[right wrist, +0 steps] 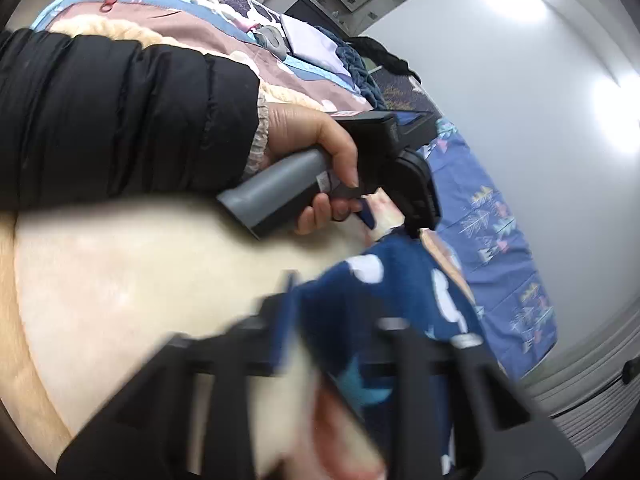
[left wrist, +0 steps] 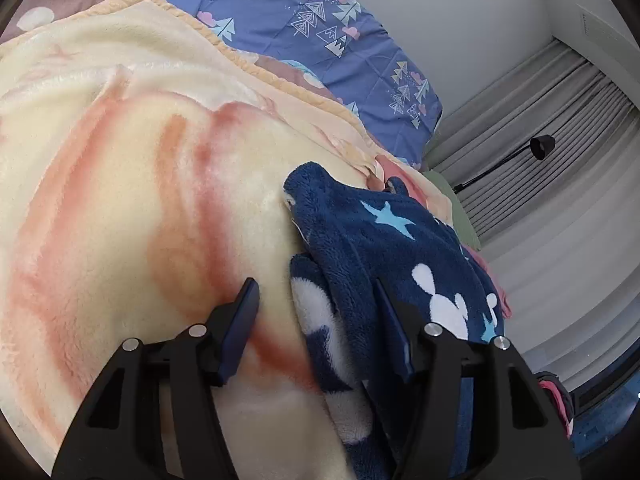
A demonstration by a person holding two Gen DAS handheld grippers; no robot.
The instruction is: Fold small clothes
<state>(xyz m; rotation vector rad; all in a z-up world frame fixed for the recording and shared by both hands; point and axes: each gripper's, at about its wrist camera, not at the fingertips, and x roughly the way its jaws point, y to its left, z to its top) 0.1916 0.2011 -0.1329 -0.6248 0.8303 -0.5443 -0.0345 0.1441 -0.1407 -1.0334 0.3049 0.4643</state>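
A small navy fleece garment with white mouse heads and light blue stars lies on a cream and orange fleece blanket. My left gripper is open, its jaws wide apart over the garment's left edge, one finger on the blanket and one on the navy fleece. In the right wrist view the garment lies just ahead of my right gripper, which is blurred; its jaws look apart with navy cloth between them. The left gripper and the hand holding it show above the garment.
A blue pillow with tree prints lies beyond the blanket. Grey curtains and a black lamp stand at the right. Pink cloth peeks from under the garment. Several small items lie on the far bedcover.
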